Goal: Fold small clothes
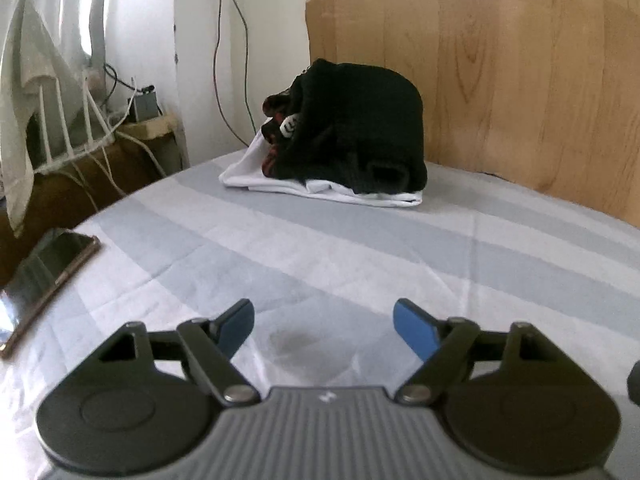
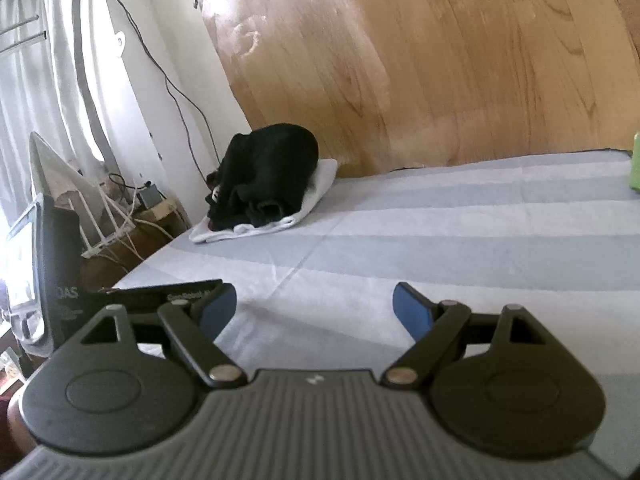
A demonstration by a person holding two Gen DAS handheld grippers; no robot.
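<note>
A black garment (image 1: 356, 128) lies bundled on top of a folded white garment (image 1: 320, 188) at the far corner of the striped bed sheet (image 1: 360, 256). The same black garment (image 2: 272, 172) and white garment (image 2: 316, 188) appear far left in the right wrist view. My left gripper (image 1: 324, 320) hovers low over the sheet, well short of the pile, open with nothing between its blue pads (image 1: 416, 330). My right gripper (image 2: 314, 306) is also open and empty above the sheet (image 2: 440, 240), farther from the pile.
A phone (image 1: 48, 276) lies on the sheet near the left edge. Cables, a white rack (image 1: 72, 120) and a small grey box (image 1: 144, 106) crowd the side stand beyond the bed. A wooden headboard (image 1: 500, 64) stands behind the pile. A green object (image 2: 635, 160) sits far right.
</note>
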